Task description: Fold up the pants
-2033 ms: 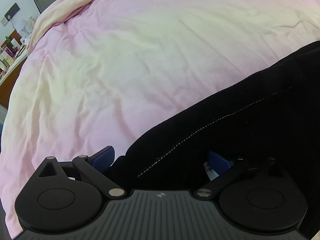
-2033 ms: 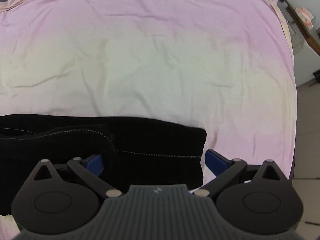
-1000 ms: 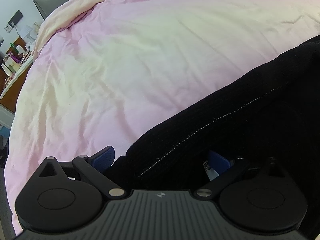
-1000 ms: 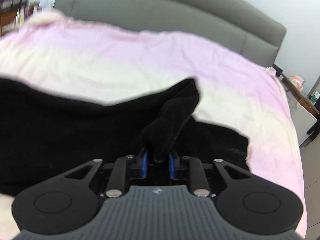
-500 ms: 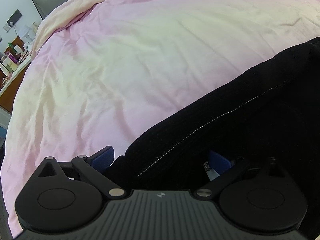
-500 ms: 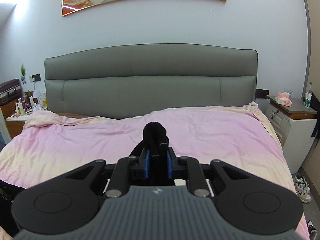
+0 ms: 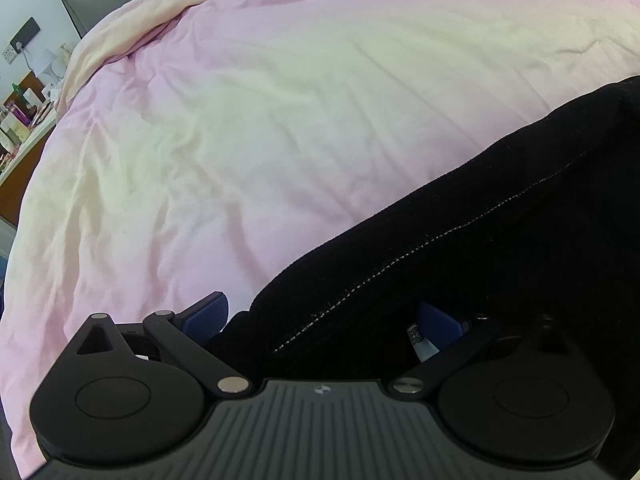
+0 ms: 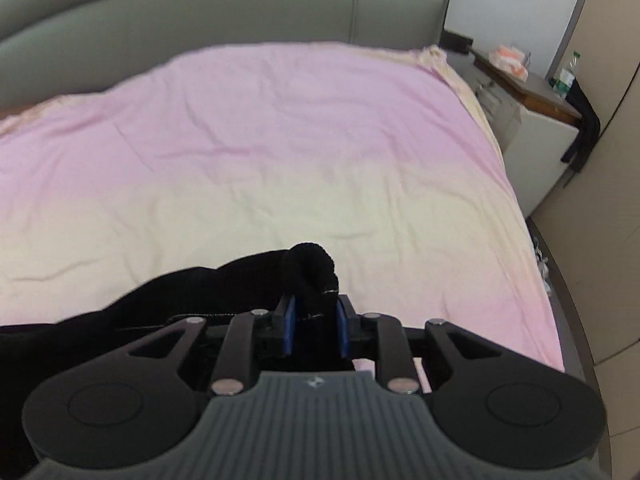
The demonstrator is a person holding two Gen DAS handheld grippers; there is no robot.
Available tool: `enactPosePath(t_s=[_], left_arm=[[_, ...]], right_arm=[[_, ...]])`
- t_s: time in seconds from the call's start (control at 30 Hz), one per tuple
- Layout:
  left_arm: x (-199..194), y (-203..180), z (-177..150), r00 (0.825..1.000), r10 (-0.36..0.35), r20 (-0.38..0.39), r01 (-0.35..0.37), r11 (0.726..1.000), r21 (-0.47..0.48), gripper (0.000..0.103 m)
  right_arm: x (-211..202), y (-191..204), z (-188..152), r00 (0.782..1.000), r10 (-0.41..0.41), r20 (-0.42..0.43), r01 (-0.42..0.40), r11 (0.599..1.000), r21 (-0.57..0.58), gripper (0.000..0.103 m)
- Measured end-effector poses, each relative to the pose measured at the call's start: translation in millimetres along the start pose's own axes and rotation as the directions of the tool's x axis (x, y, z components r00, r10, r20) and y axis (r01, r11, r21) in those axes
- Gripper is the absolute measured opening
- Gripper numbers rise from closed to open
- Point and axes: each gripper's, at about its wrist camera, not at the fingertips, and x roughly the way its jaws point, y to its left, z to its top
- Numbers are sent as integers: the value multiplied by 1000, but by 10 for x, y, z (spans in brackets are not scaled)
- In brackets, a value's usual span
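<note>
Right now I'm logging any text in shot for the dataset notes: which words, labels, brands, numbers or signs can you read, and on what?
Nothing can be read.
White tag inside the black pants, beside the left gripper: dark print, too small to read.
Small round emblem on the left gripper's grey body: a mark, no letters.
Bottle on the nightstand: label blurred.

The pants (image 7: 460, 240) lie on the bed (image 7: 280, 120) — headboard (image 8: 200, 20) behind, nightstand (image 8: 536, 120) to its right.
</note>
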Motion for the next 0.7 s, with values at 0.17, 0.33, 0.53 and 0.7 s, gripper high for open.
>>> enactPosePath(t_s=[0.17, 0.33, 0.53, 0.7], left_arm=[[-32, -33, 10, 1000, 16, -6, -16, 1000, 17, 103], [-40, -25, 12, 1000, 8, -7, -7, 1000, 10, 103], [-180, 36, -10, 1000, -12, 23, 12, 1000, 3, 103], [-543, 438, -124, 998, 21, 66, -11, 988, -154, 103]], right_arm=[[844, 85, -189, 979, -174, -110, 164, 982, -94, 53], [885, -244, -444, 935, -345, -79, 342, 939, -43, 62], [365, -227, -598, 976, -183, 120, 175, 981, 79, 62], [-16, 615, -833, 981, 38, 190, -25, 997, -69, 62]])
